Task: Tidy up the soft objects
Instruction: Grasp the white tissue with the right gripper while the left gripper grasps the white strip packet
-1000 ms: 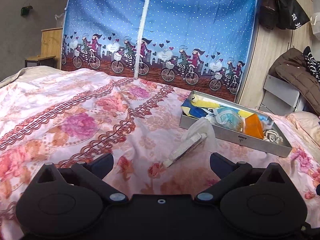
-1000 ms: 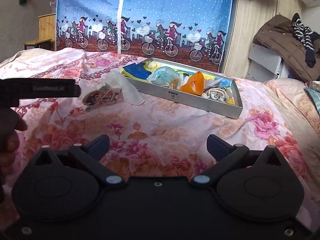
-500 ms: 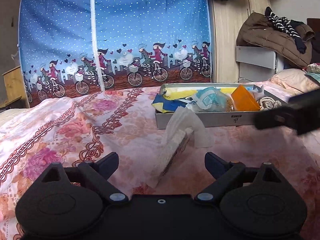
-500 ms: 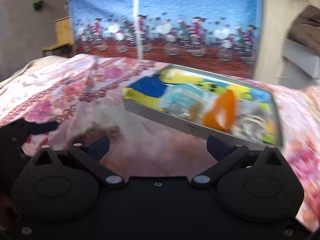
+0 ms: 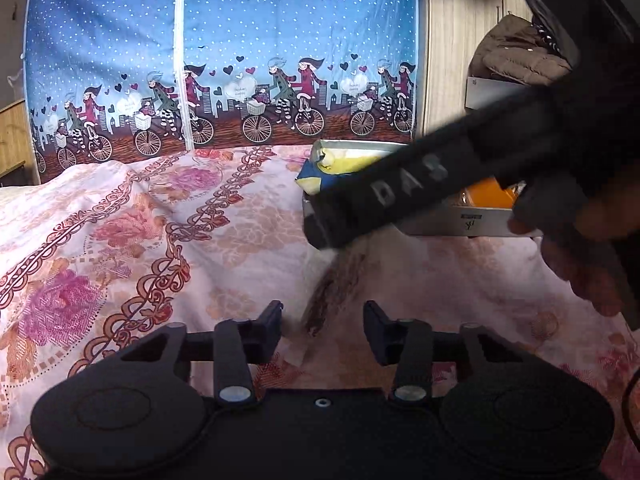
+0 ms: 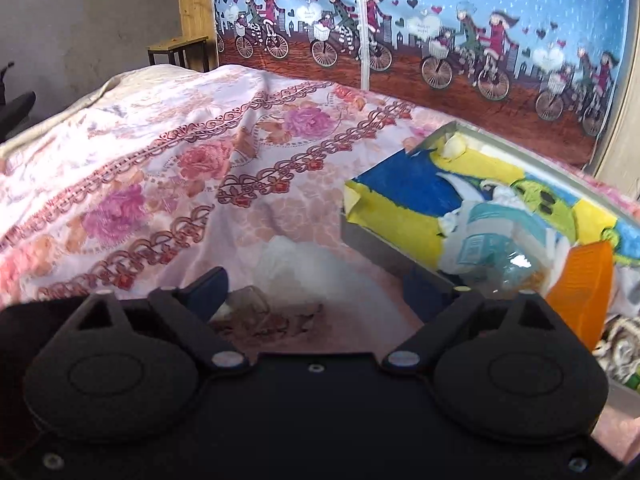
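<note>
A packet [image 5: 334,280] in a thin wrapper is lying on the bedspread [image 5: 160,240], reaching from between the left gripper [image 5: 322,322]'s fingers away ahead of it. The right gripper [image 6: 314,290] is hanging over the same packet, which is sitting between and just ahead of its fingers; in the left view its body is crossing in front of the tray [image 5: 472,220]. The tray is resting on the bedspread ahead and to the right of both grippers, with soft items lying inside it. A curtain [image 6: 440,20] is hanging behind the bed, beyond the tray. A wooden stand [image 6: 188,32] is standing far ahead to the left.
</note>
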Tool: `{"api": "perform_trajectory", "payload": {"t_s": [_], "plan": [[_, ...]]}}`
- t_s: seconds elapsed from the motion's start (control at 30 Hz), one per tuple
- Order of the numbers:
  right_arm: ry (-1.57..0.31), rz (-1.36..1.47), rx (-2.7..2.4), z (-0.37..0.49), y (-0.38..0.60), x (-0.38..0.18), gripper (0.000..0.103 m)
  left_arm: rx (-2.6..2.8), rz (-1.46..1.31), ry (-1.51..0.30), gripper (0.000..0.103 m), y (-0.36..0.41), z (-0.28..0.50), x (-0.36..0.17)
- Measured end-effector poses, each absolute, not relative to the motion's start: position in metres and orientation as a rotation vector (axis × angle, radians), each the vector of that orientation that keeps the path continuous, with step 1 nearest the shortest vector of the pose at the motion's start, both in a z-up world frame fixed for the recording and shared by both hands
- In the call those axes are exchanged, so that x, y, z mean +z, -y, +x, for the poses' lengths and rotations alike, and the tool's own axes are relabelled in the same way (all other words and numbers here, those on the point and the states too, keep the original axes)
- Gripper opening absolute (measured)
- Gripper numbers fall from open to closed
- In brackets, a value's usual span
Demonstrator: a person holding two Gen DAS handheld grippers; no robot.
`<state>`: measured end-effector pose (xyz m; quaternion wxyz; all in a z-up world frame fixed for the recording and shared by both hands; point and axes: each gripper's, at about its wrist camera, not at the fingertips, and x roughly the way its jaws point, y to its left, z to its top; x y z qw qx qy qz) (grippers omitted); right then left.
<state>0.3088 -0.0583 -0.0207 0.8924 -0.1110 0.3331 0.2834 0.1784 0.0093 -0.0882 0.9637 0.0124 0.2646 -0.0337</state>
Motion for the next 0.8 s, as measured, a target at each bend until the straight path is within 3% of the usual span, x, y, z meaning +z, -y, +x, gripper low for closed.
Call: {"api": "perform_trajectory", "payload": {"t_s": [0.1, 0.27, 0.37, 0.53, 0.8], "plan": [[-0.743, -0.18, 0.604, 0.316, 0.058, -0.019, 0.076, -0.06, 0.025, -0.536, 0.041, -0.009, 0.178, -0.088], [-0.769, -0.175, 0.608, 0.318, 0.06, -0.017, 0.079, -0.064, 0.017, -0.533, 0.03, -0.011, 0.18, -0.087], [-0.783, -0.176, 0.613, 0.323, 0.058, -0.015, 0.081, -0.093, 0.06, -0.525, 0.029, -0.004, 0.177, -0.088], [-0.822, -0.238, 0.585, 0.332, 0.048, -0.023, 0.076, -0.113, 0.107, -0.521, 0.027, 0.003, 0.176, -0.089], [-0.845, -0.164, 0.558, 0.323, 0.066, -0.035, 0.04, -0.115, 0.107, -0.536, 0.024, 0.003, 0.177, -0.09]]}}
